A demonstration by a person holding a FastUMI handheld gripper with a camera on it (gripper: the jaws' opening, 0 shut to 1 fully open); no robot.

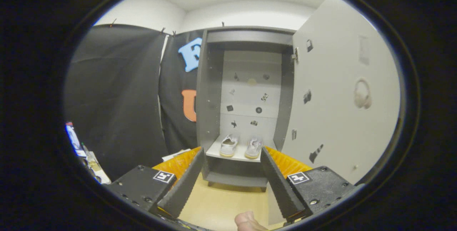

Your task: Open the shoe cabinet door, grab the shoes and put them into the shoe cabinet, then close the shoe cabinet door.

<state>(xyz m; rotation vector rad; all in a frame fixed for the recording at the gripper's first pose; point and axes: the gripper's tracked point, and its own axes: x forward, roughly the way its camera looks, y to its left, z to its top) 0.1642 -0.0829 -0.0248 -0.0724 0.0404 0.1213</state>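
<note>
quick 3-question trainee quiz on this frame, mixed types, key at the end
1. True or false: the cabinet door is shut.
2. Where are the shoes? A) on the floor B) on a shelf inside the shoe cabinet C) between the fingers, gripped
3. Fill in: the gripper is ___, holding nothing.

Key: 1 false, the door stands swung open beside the cabinet. 2 B, side by side, beyond the fingertips. 3 open.

tongs (232, 163) | fingers spread wide, holding nothing | fingertip (246, 221) of a person below them
</note>
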